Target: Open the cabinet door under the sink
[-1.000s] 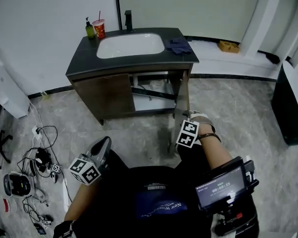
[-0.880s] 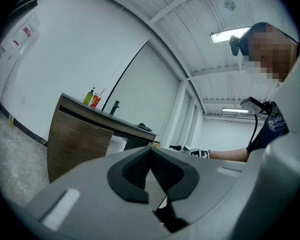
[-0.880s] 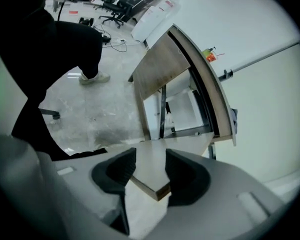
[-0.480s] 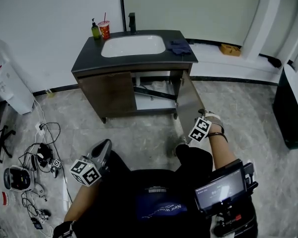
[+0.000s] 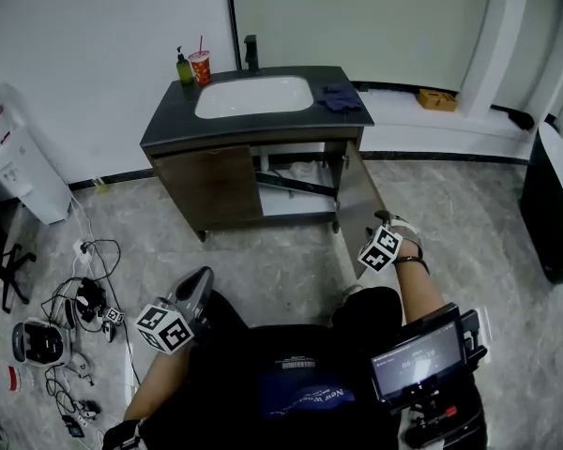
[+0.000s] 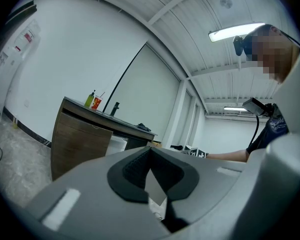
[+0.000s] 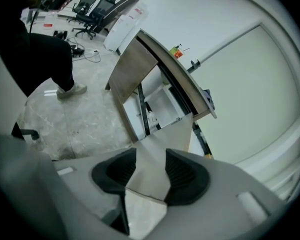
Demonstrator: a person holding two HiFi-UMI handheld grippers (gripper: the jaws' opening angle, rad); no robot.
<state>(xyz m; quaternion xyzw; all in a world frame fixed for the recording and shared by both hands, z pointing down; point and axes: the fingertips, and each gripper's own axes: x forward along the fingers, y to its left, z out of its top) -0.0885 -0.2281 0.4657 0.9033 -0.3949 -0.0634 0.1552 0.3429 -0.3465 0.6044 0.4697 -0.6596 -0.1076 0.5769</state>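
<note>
The sink cabinet [image 5: 211, 134] has a dark top and a white basin [image 5: 253, 95]. Its left door [image 5: 209, 187] is closed. The right door [image 5: 360, 204] stands swung out toward me, showing the white inside and a dark slanted bar [image 5: 298, 185]. My right gripper [image 5: 383, 221] is shut on that door's free edge; in the right gripper view the door panel [image 7: 162, 139] runs between the pads of the right gripper [image 7: 151, 160]. My left gripper [image 5: 199, 279] hangs low at the left, away from the cabinet, with its pads together and nothing in them [image 6: 150, 151].
A soap bottle [image 5: 183, 67], a red cup [image 5: 201, 64], a black tap [image 5: 251, 52] and a dark cloth [image 5: 339, 97] sit on the countertop. A water dispenser [image 5: 14, 157] and floor cables [image 5: 70, 312] are at the left; a black bin [image 5: 555, 209] at the right.
The right door has swung wider open, from nearly edge-on to showing its face. My right gripper has moved right and back with the door's edge.
</note>
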